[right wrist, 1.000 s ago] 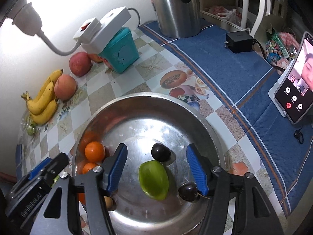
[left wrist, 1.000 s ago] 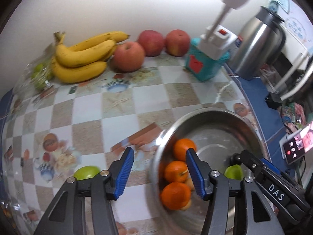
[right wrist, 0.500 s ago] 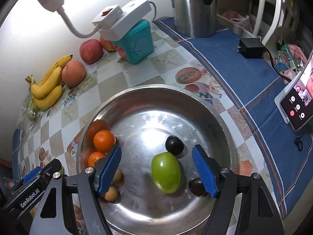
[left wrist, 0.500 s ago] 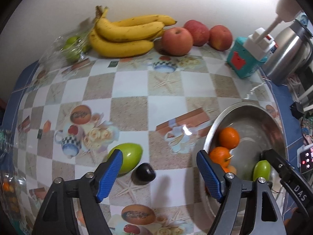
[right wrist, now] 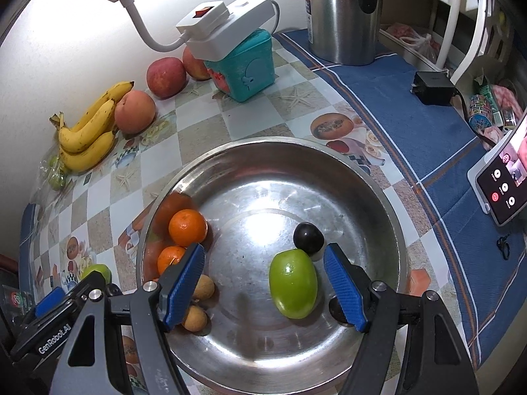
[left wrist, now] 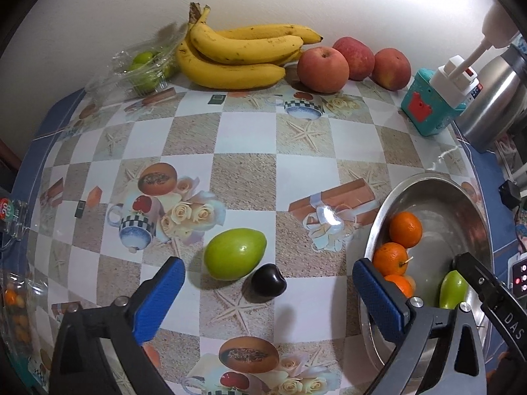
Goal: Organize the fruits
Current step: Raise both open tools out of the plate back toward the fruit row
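**Two loose fruits next to the bowl, and both look ready to roll**

Left gripper (left wrist: 266, 296) hangs over the desk (left wrist: 247, 138) with its fingers spread wide, gripping nothing. Low in the middle of the left view sit a green fruit (left wrist: 234, 253) and a dark plum (left wrist: 268, 279), touching or nearly so. The bowl (right wrist: 392, 204) is at lower right there, already holding oranges (right wrist: 187, 227), another green fruit (right wrist: 293, 284), a second plum (right wrist: 308, 237) and small brown fruits (right wrist: 195, 319). Right gripper (right wrist: 265, 284) is over the bowl, fingers released too, empty.

My worry: the two desk fruits are so close that closing on one could nudge the other away. The plum is small, round and glossy, so an off-centre pinch could squirt it out. The left gripper's right finger is also near the bowl rim in the picture and could clip it.
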Demonstrator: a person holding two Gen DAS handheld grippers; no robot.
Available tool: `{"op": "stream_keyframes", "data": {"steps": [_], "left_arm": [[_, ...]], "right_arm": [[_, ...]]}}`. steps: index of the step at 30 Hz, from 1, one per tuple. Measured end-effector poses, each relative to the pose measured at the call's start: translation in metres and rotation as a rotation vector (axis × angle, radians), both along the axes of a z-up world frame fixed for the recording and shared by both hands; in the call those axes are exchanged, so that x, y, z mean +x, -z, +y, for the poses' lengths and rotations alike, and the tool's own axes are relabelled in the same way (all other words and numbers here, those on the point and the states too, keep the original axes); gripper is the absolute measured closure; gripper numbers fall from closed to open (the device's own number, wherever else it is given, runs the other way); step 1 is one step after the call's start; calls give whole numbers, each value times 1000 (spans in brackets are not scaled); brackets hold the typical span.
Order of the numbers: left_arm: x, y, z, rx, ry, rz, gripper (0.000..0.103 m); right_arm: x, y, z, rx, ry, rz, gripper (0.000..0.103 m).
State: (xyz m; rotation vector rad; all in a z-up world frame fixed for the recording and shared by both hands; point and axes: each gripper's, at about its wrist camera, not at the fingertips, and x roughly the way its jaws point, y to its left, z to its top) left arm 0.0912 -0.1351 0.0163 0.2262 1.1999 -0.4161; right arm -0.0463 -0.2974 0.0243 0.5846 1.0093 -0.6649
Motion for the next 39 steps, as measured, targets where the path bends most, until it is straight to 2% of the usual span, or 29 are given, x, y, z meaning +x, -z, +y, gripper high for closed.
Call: {"op": "stream_keyframes", "data": {"steps": [2,9,13,20,27,31,34,36,39], "left_arm": [[1,0,2,3,-9,-2,0],[3,3,5,10,-29,1,0],[4,2,7,3,-34,4,0],[10,-7,20,-23,-59,-14,0],[26,-18,58,-22,-140,-62,0],[39,-5,66,26,-140,-3,0],[49,-14,74,7,-142,-4,0],[50,-18,82,-21,-134,-18,0],[56,-16,107,-47,-209,38,0]], "right_arm": [[1,1,1,2,-3,4,14],[3,3,3,-3,-13,8,14],[3,2,4,-3,-16,-8,6],[6,-5,10,-3,-19,-38,6],[14,-15,26,-40,-40,-43,6],[30,-17,42,-89,-60,-20,6],[51,-16,50,-62,-84,-8,6],[59,-22,59,-56,-102,-47,6],[70,-33,80,-54,-185,-89,6]]}}
